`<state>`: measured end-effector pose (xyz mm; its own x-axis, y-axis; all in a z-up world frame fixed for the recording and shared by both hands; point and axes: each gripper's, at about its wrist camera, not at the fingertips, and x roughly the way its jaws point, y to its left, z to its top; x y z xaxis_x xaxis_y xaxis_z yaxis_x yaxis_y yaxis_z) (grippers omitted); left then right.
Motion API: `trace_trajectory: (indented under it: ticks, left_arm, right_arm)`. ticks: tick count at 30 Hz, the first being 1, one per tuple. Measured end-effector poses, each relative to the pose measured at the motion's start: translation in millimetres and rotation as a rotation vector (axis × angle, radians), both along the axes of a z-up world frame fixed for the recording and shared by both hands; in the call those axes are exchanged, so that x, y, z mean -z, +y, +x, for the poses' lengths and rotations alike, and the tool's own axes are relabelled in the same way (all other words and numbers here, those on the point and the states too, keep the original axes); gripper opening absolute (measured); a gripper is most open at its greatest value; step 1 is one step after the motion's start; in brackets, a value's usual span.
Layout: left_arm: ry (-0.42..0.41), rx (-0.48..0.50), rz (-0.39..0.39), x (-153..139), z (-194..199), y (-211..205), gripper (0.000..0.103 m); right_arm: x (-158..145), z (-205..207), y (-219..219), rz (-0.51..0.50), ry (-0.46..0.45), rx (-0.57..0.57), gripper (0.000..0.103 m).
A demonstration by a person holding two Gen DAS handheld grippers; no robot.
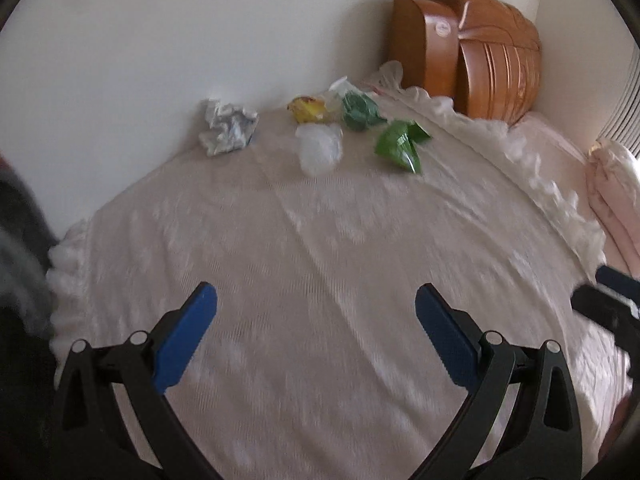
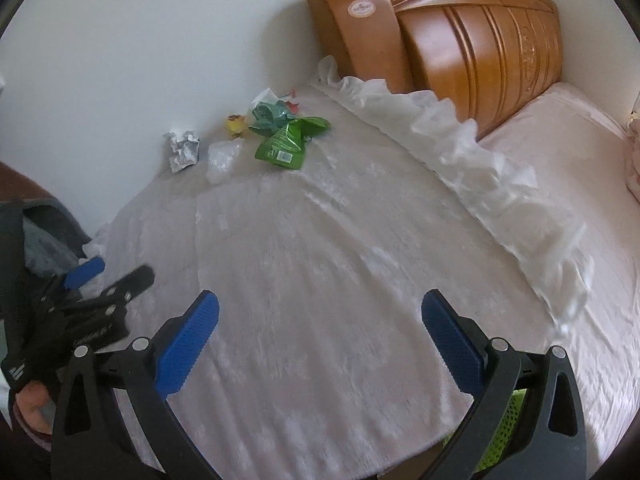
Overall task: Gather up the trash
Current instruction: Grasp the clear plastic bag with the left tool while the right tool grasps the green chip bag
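Note:
Trash lies in a cluster at the far side of the bed by the wall: a crumpled paper ball [image 1: 227, 128] [image 2: 184, 149], a clear plastic wad [image 1: 320, 148] [image 2: 222, 158], a yellow wrapper [image 1: 307, 109] [image 2: 236, 123], a dark green bag [image 1: 360, 111] [image 2: 269, 115] and a bright green packet [image 1: 400, 145] [image 2: 285, 142]. My left gripper [image 1: 316, 300] is open over the near part of the bed, far from the trash, with nothing between its blue pads. My right gripper [image 2: 320, 306] is open too and holds nothing.
A pale bedspread [image 1: 320, 280] with a ruffled edge [image 2: 480, 160] covers the bed. A wooden headboard [image 1: 472, 56] [image 2: 460, 32] stands at the far right against the white wall. Dark cloth [image 2: 44, 236] sits at the left. A green mesh thing [image 2: 508, 432] shows below the right gripper.

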<state>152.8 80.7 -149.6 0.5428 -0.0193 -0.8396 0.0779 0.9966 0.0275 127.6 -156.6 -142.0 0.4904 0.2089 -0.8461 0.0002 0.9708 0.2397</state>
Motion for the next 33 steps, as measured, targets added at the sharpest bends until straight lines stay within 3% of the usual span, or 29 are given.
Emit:
trace_trajectory:
  ticks: [12,15,20,23,27,33]
  left_arm:
    - [0.039,-0.087,-0.112,52.8,152.1,0.5,0.094]
    - [0.056,-0.103,-0.133,65.5,172.7,-0.3,0.079]
    - [0.076,-0.101,-0.137,81.7,189.4,-6.0,0.051]
    - [0.076,-0.083,-0.117,84.5,191.8,-9.0,0.042]
    - [0.06,-0.069,-0.108,77.9,184.2,-3.4,0.04]
    - [-0.011,-0.078,-0.092,46.7,144.0,16.7,0.04]
  right_arm:
    - [32.3,55.5,26.0,-0.068,0.073,-0.015,0.101]
    - [39.8,62.5,28.1,-0.062,0.087,-0.017,0.101]
    - [48.5,75.5,32.5,-0.067,0.095,-0.022,0.101]
    - [50.1,85.8,36.8,-0.066,0.089,-0.031,0.101]
    - [49.9,106.3,41.7,-0.051,0.065,-0.026,0.101]
    - [59.8,174.4,44.4,0.037,0.055,0.067,0.101]
